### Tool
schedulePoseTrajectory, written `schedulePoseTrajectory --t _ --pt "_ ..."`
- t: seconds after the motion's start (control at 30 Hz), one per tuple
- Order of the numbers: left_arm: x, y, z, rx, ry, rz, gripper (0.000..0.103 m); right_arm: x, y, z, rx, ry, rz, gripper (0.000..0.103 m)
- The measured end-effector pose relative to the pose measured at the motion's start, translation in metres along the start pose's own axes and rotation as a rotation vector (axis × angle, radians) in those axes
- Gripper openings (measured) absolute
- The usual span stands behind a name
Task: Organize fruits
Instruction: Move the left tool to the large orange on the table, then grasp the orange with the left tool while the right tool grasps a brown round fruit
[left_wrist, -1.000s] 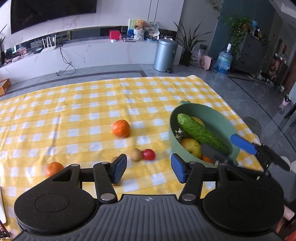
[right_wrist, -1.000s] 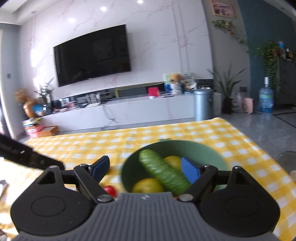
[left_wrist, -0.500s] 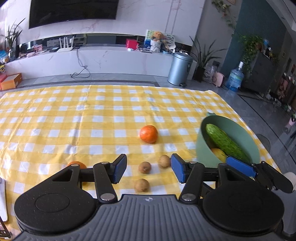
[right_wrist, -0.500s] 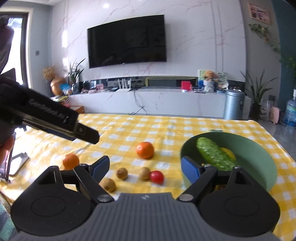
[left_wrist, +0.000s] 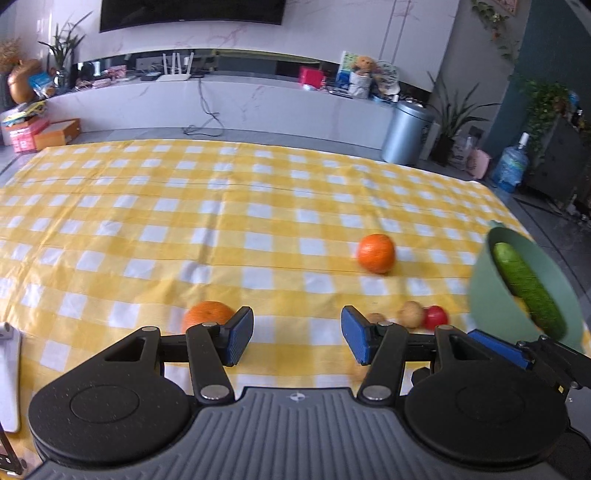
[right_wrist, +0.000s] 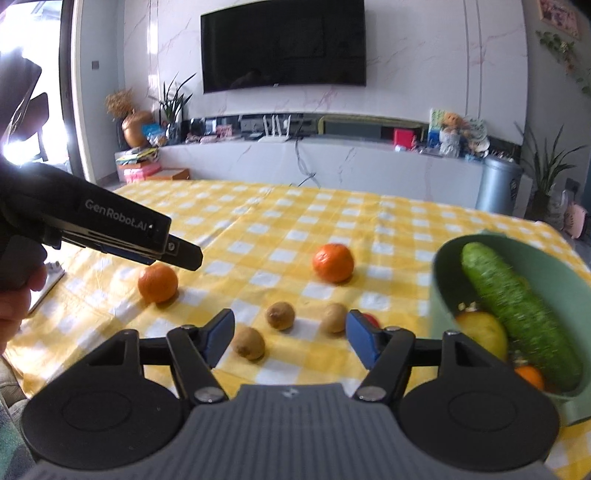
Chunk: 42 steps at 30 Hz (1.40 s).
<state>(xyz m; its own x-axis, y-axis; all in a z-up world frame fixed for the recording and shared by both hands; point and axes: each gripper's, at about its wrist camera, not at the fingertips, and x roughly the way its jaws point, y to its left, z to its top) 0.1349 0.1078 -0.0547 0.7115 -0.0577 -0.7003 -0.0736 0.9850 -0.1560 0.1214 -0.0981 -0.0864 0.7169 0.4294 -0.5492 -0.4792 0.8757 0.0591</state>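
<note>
A green bowl (right_wrist: 554, 273) at the right holds a cucumber (right_wrist: 517, 306), a yellow fruit (right_wrist: 480, 328) and an orange piece. On the yellow checked cloth lie two oranges (right_wrist: 333, 262) (right_wrist: 157, 282), three kiwis (right_wrist: 249, 342) (right_wrist: 280, 315) (right_wrist: 333, 317) and a red tomato (left_wrist: 436, 317). My left gripper (left_wrist: 297, 339) is open and empty, above the cloth beside the near orange (left_wrist: 207, 314). My right gripper (right_wrist: 290, 339) is open and empty, just behind the kiwis. The bowl also shows in the left wrist view (left_wrist: 491, 295).
The left gripper's body (right_wrist: 110, 229) reaches in from the left of the right wrist view. A white flat object (left_wrist: 9, 369) lies at the cloth's left edge. Beyond the table stand a TV console (right_wrist: 332, 166) and a grey bin (left_wrist: 406, 133).
Both views have swung left, away from the bowl. The oranges and kiwis have come into view in front of the fingers. Both grippers stay open.
</note>
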Motion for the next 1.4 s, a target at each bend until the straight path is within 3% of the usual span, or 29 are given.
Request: schedulePoseTrajectory --t 0.33,0.57,0.67,0.9,1.4 --pt "0.015 0.019 -0.006 -0.017 0.028 0.130 0.065 0.033 0.013 -0.003 -0.004 0.079 0.054 0.048" --pt "0.027 0.035 -0.009 -0.087 0.053 0.152 0.067 0.048 0.014 -0.007 0.004 0.115 0.073 0.035" --pt "0.031 0.037 -0.010 -0.100 0.063 0.165 0.067 0.051 0.012 -0.008 0.011 0.121 0.081 0.034" --pt "0.039 0.045 -0.012 -0.144 0.094 0.158 0.062 0.055 0.014 -0.010 0.001 0.127 0.094 0.026" --pt "0.040 0.042 -0.014 -0.149 0.088 0.142 0.052 0.051 0.013 -0.011 0.003 0.117 0.087 0.025"
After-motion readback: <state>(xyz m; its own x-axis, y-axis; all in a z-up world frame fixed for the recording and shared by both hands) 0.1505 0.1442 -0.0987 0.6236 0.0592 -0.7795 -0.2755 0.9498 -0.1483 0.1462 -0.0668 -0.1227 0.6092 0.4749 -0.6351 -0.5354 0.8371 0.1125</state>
